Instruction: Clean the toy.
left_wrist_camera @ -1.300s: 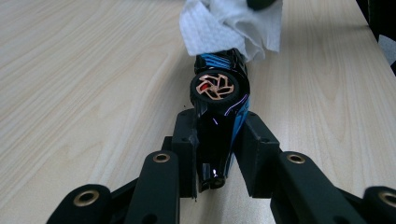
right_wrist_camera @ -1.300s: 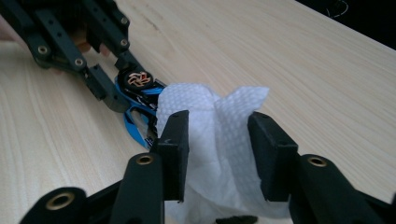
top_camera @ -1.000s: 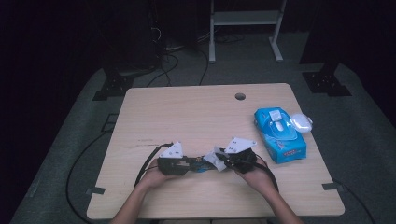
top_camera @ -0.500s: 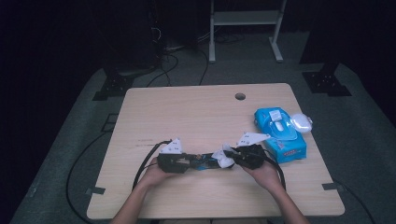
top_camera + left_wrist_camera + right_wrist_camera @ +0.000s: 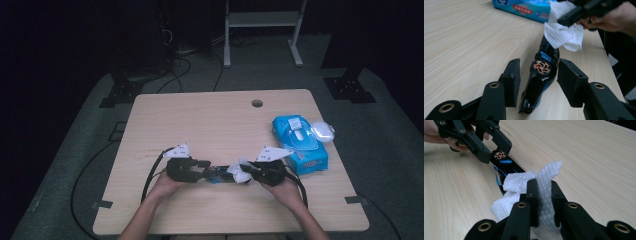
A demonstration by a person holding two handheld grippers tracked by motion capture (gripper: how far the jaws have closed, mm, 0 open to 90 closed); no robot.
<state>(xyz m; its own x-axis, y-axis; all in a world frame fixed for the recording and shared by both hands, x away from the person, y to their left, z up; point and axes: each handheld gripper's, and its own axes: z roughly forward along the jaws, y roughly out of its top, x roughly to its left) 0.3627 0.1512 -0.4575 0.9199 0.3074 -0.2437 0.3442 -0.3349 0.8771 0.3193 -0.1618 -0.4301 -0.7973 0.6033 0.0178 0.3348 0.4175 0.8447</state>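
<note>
On the pale wooden table (image 5: 210,125), a slim black toy car with blue stripes and an orange-spoked wheel (image 5: 541,75) lies on its side near the six o'clock edge in the high view, between the two hands. The left gripper (image 5: 537,80) comes in from nine o'clock in the high view; its fingers (image 5: 511,77) have just been opening and now stand a little apart on either side of the car's wheel end, with a clear gap at each pad, so the car rests on the table between them rather than being pinched. The right gripper (image 5: 544,195) comes from three o'clock and has its fingers clamped narrowly on a crumpled white embossed wipe (image 5: 524,185), which drapes onto the far end of the car. A light blue soft pack of wet wipes (image 5: 300,145) lies at three o'clock on the table, just beyond the right hand (image 5: 282,187).
</note>
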